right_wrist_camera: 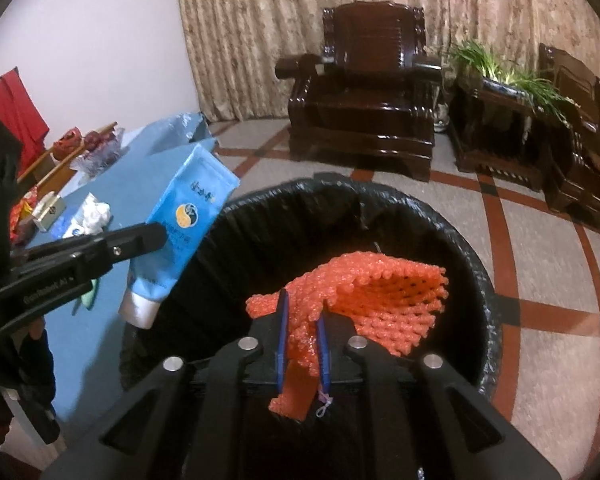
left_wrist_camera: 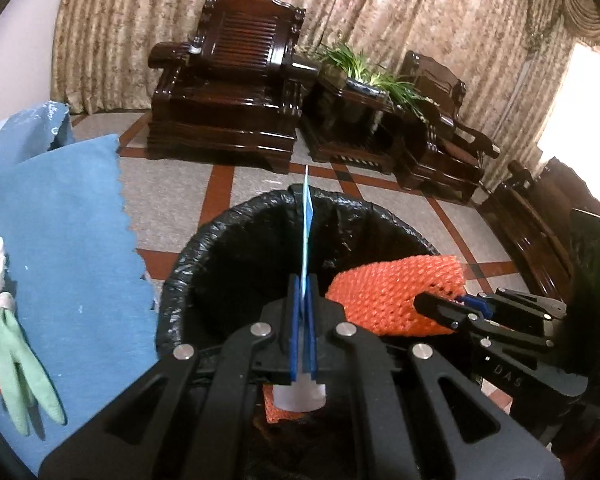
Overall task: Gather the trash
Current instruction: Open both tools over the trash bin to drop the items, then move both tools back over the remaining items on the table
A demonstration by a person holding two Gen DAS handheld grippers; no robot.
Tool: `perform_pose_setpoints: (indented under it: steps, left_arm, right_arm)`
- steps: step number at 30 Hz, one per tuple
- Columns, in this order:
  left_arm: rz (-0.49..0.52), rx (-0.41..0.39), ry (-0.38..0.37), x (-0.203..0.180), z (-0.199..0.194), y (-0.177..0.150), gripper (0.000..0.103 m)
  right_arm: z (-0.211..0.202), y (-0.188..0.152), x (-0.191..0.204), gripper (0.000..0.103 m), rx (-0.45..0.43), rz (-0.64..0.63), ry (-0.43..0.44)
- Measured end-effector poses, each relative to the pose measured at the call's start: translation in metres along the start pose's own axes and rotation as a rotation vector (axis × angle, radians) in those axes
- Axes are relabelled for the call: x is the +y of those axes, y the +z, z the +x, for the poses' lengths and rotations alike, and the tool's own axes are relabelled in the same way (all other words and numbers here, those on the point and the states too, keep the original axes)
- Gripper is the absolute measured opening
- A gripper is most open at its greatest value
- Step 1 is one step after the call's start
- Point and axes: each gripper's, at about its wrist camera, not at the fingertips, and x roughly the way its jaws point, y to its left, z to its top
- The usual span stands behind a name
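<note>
The left gripper (left_wrist_camera: 303, 292) is clamped on a blue tube (right_wrist_camera: 184, 216); the right gripper (right_wrist_camera: 303, 320) pinches orange foam netting (right_wrist_camera: 364, 292). Both hang over the black-lined bin (right_wrist_camera: 440, 216), open floor (right_wrist_camera: 548, 280) beyond.

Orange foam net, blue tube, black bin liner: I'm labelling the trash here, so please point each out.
orange foam net (right_wrist_camera: 380, 300), right wrist view, mesh middle.
blue tube (right_wrist_camera: 188, 220), right wrist view, printed face.
black bin liner (left_wrist_camera: 204, 240), left wrist view, left rim.
</note>
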Motion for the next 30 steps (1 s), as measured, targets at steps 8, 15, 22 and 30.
perform_pose_setpoints:
  steps: [8,15,22,30]
  left_arm:
    - [-0.026,-0.007,0.012,0.010,-0.002,-0.002,0.031]
    - [-0.037,-0.020,0.030,0.019,-0.012,-0.001,0.033]
    - [-0.029,-0.054,0.086,0.030,-0.032,-0.001,0.040]
    - [-0.076,-0.125,0.202,0.067,-0.080,-0.003,0.083]
  right_arm:
    - [0.004,-0.003,-0.006,0.034,0.032,0.004,-0.018]
    - [0.000,-0.005,0.000,0.037,0.044,-0.011,-0.019]
    - [-0.004,0.002,0.011,0.038,0.018,-0.019,0.001]
    - [-0.006,0.021,0.046,0.074,-0.062,-0.033,0.045]
